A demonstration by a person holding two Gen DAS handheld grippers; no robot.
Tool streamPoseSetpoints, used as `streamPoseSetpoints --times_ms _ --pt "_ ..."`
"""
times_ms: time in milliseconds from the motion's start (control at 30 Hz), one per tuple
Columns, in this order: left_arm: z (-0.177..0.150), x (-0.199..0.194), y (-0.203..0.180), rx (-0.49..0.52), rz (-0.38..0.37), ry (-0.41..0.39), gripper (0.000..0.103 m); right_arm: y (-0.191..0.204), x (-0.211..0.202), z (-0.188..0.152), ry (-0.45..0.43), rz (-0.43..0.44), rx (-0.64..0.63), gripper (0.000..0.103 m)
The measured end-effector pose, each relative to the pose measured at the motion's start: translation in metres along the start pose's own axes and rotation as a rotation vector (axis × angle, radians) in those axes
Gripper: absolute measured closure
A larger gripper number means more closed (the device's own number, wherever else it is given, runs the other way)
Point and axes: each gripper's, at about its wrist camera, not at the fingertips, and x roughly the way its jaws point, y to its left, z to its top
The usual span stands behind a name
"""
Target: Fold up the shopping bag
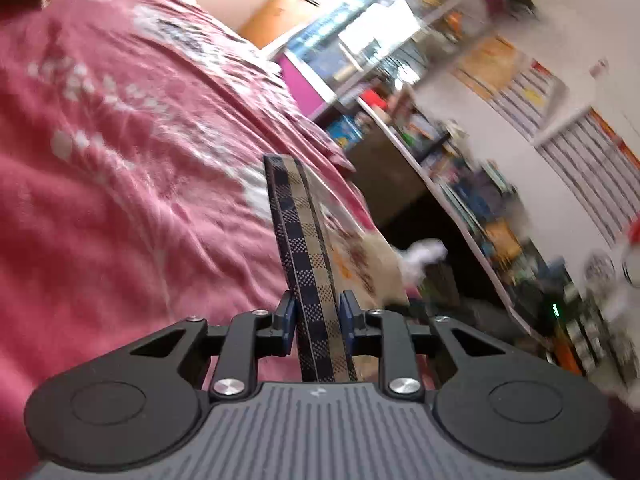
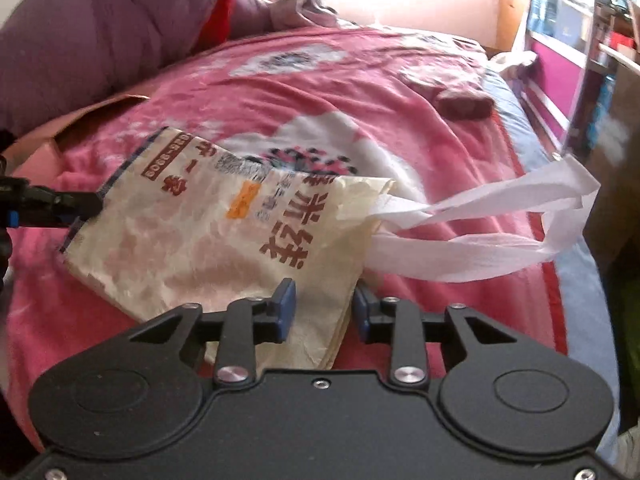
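Observation:
The shopping bag (image 2: 208,240) is cream with red printed characters, a checkered bottom edge and white handles (image 2: 472,236). It is held flat above the pink bedspread (image 2: 360,92). My left gripper (image 1: 318,316) is shut on the bag's checkered bottom edge (image 1: 304,240), seen edge-on in the left wrist view; its fingertips (image 2: 86,204) show at the bag's left side in the right wrist view. My right gripper (image 2: 325,308) has the bag's near corner between its blue pads (image 2: 286,300), with a gap at the right pad.
A purple quilt (image 2: 100,28) lies at the bed's far left. Shelves full of books and boxes (image 1: 460,152) stand beside the bed. A cardboard piece (image 2: 52,136) lies at the bed's left edge.

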Motion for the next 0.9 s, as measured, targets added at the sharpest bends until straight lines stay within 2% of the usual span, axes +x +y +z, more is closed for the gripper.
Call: streamPoseSetpoints --times_ms 67,133,167,200,233,300,333,400,433,467,500,600,667,733,767,800,900 --pt "-0.012 -0.021 -0.006 0.010 -0.019 0.031 0.080 0.009 -0.005 0.003 -0.036 0.050 -0.032 0.076" --pt "-0.021 -0.033 -0.005 0.028 0.058 0.054 0.080 0.024 0.000 0.007 -0.014 -0.029 -0.109 0.073" --pt "-0.023 -0.040 -0.004 0.046 0.137 0.047 0.080 0.031 0.002 0.009 -0.003 -0.069 -0.145 0.065" --pt "-0.024 -0.049 -0.003 0.063 0.202 0.028 0.080 0.033 0.006 0.010 0.014 -0.116 -0.152 0.063" --pt "-0.022 -0.059 -0.002 0.075 0.220 -0.020 0.080 0.035 0.009 0.011 0.030 -0.163 -0.158 0.063" --pt "-0.017 -0.072 -0.008 0.093 0.194 -0.108 0.080 0.035 0.003 0.015 0.024 -0.218 -0.110 0.059" --pt "-0.015 -0.076 -0.015 0.132 0.175 -0.150 0.080 0.035 0.001 0.017 0.020 -0.244 -0.086 0.059" --pt "-0.014 -0.070 -0.028 0.197 0.160 -0.175 0.078 0.038 -0.009 0.017 -0.019 -0.252 -0.082 0.059" --pt "-0.013 -0.058 -0.037 0.238 0.156 -0.168 0.064 0.045 -0.020 0.016 -0.067 -0.259 -0.101 0.059" --pt "-0.012 -0.046 -0.045 0.277 0.156 -0.160 0.048 0.056 -0.026 0.014 -0.103 -0.220 -0.119 0.059" --pt "-0.013 -0.034 -0.052 0.314 0.165 -0.150 0.027 0.068 -0.033 0.013 -0.136 -0.181 -0.138 0.059" --pt "-0.014 -0.001 -0.068 0.431 0.205 -0.097 0.027 0.106 -0.020 0.005 -0.091 -0.098 -0.239 0.061" --pt "-0.016 0.019 -0.072 0.482 0.251 -0.035 0.029 0.123 -0.008 -0.001 -0.075 -0.070 -0.280 0.061" --pt "-0.019 0.039 -0.065 0.514 0.305 0.052 0.047 0.136 0.009 -0.013 -0.046 -0.056 -0.292 0.062" --pt "-0.022 0.049 -0.059 0.534 0.336 0.100 0.052 0.135 0.017 -0.020 -0.024 -0.064 -0.280 0.062" --pt "-0.027 0.054 -0.054 0.582 0.365 0.134 0.062 0.133 0.024 -0.027 -0.003 -0.071 -0.268 0.062" --pt "-0.038 0.054 -0.056 0.701 0.398 0.174 0.063 0.128 0.022 -0.045 -0.039 -0.091 -0.268 0.062"
